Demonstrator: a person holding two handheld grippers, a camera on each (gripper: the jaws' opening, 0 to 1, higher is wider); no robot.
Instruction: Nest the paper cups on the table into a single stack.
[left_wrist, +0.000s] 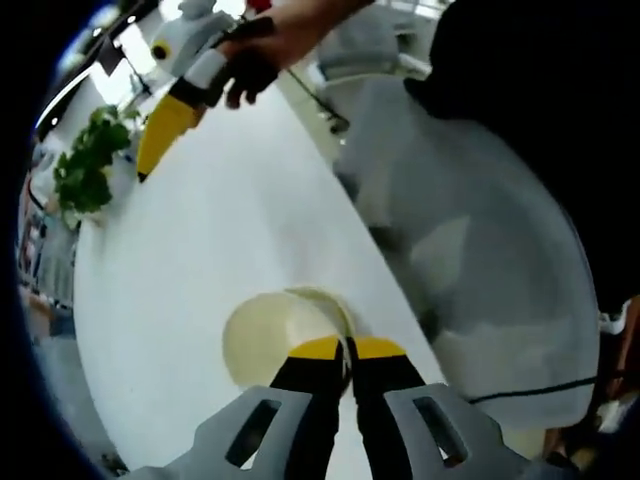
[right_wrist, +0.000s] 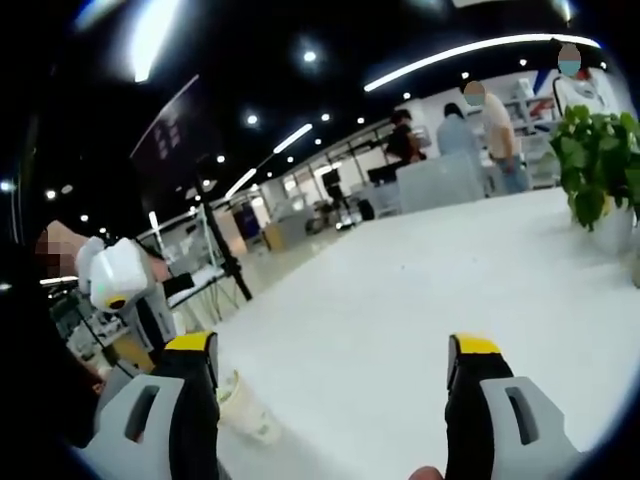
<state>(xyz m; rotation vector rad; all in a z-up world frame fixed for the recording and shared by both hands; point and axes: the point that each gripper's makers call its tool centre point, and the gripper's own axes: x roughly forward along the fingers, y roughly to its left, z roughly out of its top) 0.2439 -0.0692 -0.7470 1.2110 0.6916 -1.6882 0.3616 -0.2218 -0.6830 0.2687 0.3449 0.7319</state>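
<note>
Two yellow-tipped jaws of the left gripper (left_wrist: 348, 349) stand pressed together on the near wall of a paper cup (left_wrist: 268, 338), which lies tipped on the white table (left_wrist: 220, 250) with its pale mouth facing the camera. In the left gripper view the right gripper (left_wrist: 165, 135) hangs well beyond the cup, held in a person's hand (left_wrist: 262, 52) that reaches in from the top; one yellow finger (left_wrist: 160, 140) points down toward the table, just beside a green plant (left_wrist: 88, 165) at the far edge. A grey chair back (left_wrist: 480, 260) stands close along the table's right side.

The right gripper view looks out flat across the table (right_wrist: 400, 300). Its own jaws stand wide apart with nothing between them, the gripper's middle (right_wrist: 335, 350) over bare tabletop. Low at the left, the cup (right_wrist: 245, 405) shows beside the left jaw, with the left gripper's white body (right_wrist: 115, 275) above it. Here the plant (right_wrist: 595, 165) sits in a white pot at the right, and people stand at distant desks under ceiling lights.
</note>
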